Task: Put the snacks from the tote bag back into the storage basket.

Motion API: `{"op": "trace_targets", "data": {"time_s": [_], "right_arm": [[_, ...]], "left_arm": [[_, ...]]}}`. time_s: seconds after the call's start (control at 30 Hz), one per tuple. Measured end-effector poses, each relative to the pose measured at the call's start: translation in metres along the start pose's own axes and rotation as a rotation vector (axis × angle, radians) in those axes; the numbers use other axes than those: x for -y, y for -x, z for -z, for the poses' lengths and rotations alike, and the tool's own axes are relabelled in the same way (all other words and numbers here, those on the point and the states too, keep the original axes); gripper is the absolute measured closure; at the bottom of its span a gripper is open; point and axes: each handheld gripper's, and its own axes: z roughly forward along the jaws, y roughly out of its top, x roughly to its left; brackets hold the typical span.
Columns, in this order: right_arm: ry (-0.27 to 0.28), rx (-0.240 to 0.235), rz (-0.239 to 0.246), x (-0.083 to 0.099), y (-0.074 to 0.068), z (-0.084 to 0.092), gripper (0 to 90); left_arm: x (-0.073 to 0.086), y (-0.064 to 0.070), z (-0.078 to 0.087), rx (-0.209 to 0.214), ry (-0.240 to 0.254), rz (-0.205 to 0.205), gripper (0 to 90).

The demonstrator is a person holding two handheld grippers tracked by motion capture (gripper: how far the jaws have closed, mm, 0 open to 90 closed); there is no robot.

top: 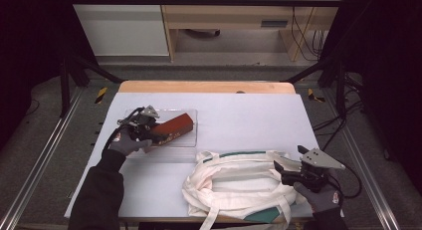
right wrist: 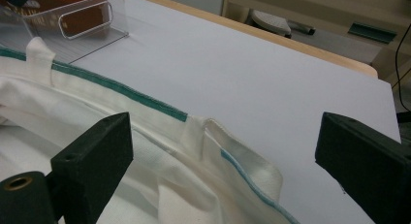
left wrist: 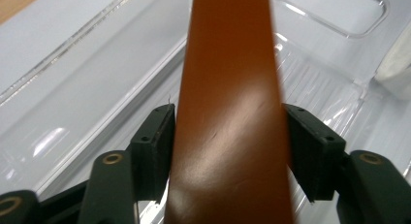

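A reddish-brown box (top: 173, 127) lies tilted in a clear plastic tray (top: 191, 141) at the left of the white table. My left gripper (top: 144, 128) is shut on the box's near end; in the left gripper view both black pads (left wrist: 154, 141) press the sides of the box (left wrist: 230, 127). A white cloth tote bag with green trim (top: 234, 182) lies at the table's front right. My right gripper (top: 284, 170) hovers open at the bag's right edge, its jaws wide apart over the bag's rim and handle (right wrist: 213, 151).
The white sheet (top: 249, 115) covers the table, whose wooden back edge (top: 206, 86) shows beyond it. Black frame posts stand at both sides. Shelving and cables sit on the floor behind the table. The clear tray (right wrist: 92, 18) appears far off in the right gripper view.
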Motion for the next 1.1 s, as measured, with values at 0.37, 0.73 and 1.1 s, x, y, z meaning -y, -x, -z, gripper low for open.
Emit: {"op": "trace_targets", "data": {"time_s": [0.37, 0.73, 1.1], "right_arm": [[0.003, 0.001, 0.003, 0.000, 0.000, 0.000, 6.9], [0.001, 0.004, 0.001, 0.000, 0.000, 0.000, 6.9], [0.003, 0.004, 0.002, 0.001, -0.002, 0.002, 6.8]], "left_arm": [[0.001, 0.002, 0.012, -0.004, 0.070, 0.044, 31.4], [0.006, 0.026, 0.048, -0.144, 0.246, 0.168, 43.7], [0.021, 0.062, 0.045, -0.256, 0.289, 0.260, 71.5]]}}
